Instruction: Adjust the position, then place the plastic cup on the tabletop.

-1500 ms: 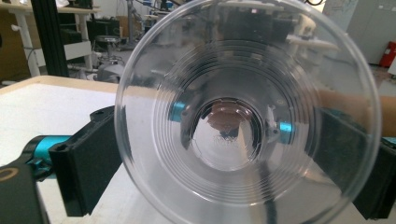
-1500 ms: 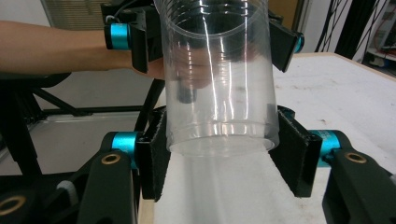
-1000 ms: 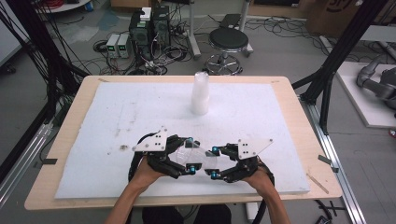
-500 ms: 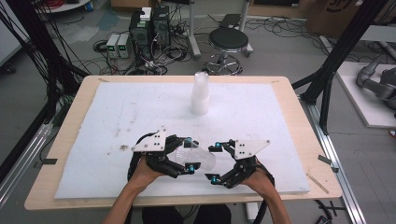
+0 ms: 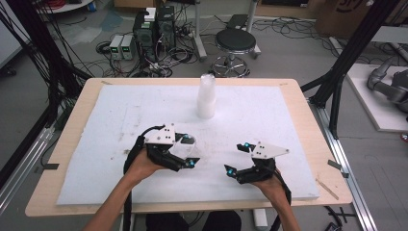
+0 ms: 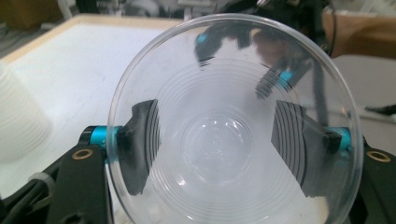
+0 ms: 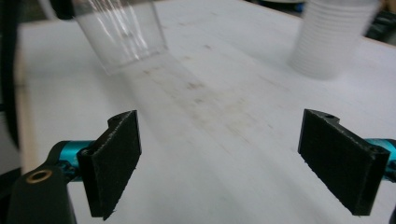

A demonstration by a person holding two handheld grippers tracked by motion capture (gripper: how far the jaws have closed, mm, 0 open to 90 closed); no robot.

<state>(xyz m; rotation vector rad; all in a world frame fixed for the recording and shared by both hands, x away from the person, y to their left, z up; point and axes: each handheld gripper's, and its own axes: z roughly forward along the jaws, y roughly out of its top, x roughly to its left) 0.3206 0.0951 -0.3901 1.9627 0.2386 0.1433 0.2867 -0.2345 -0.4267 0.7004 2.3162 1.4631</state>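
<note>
My left gripper (image 5: 188, 151) is shut on a clear plastic cup (image 5: 185, 146), held on its side just above the white mat. In the left gripper view the cup's mouth (image 6: 224, 84) faces the camera, with both pads (image 6: 140, 140) pressed on its wall. My right gripper (image 5: 238, 157) stands to the right of the cup, apart from it. Its jaws have just opened, and in the right gripper view nothing but bare mat lies between the right gripper's (image 7: 233, 158) pads (image 7: 116, 158). The held cup (image 7: 121, 32) shows at that view's upper left.
A stack of cloudy plastic cups (image 5: 206, 96) stands upside down at the back middle of the white mat (image 5: 288, 110); the stack (image 7: 334, 37) also appears upper right in the right gripper view. The wooden table edge (image 5: 327, 144) frames the mat.
The two grippers were close together at the cup. The right one has let go and pulled back to the right, and the left has shifted slightly left with the cup.
</note>
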